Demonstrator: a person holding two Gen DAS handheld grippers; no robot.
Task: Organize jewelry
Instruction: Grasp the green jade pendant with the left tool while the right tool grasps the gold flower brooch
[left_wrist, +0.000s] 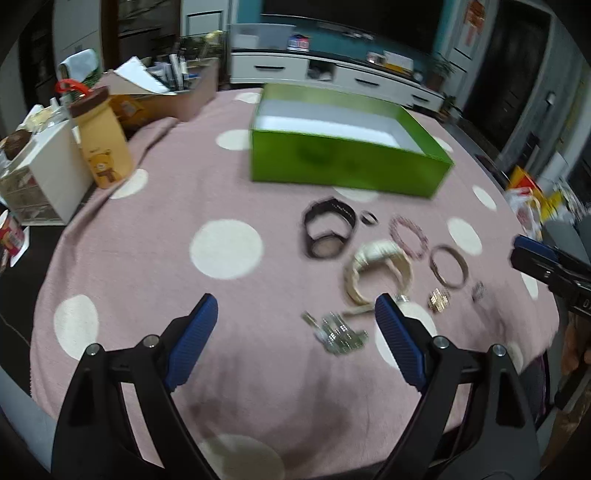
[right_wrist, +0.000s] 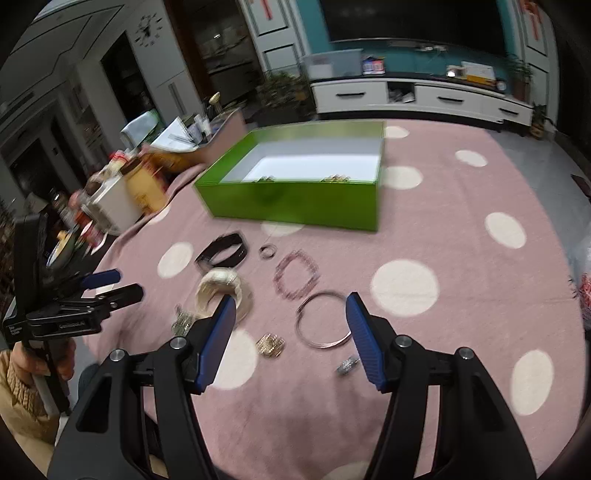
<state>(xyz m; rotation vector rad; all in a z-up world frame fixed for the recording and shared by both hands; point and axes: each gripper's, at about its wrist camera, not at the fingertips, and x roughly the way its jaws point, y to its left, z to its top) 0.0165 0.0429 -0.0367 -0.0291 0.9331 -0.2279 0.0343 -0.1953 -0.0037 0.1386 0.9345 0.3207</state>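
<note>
Several light, slippery pieces lie loose on the desk just ahead of both wide-spread, empty pairs of fingers, and the thin stiff bangle (right_wrist: 324, 319) between the right gripper (right_wrist: 290, 341) tips wants a pinch across its rim, I'd say.

You see a pink cloth (left_wrist: 155, 229) with cream dots covering the table. At its left edge stand a yellow bear-print canister (left_wrist: 103, 147) with a brown lid, a white drawer unit (left_wrist: 48, 177) touching it, and a cardboard box (left_wrist: 177, 92) of papers. Beyond you find a white TV cabinet (right_wrist: 424, 98), a dark television (right_wrist: 410, 22) and a wall clock (right_wrist: 146, 31).
</note>
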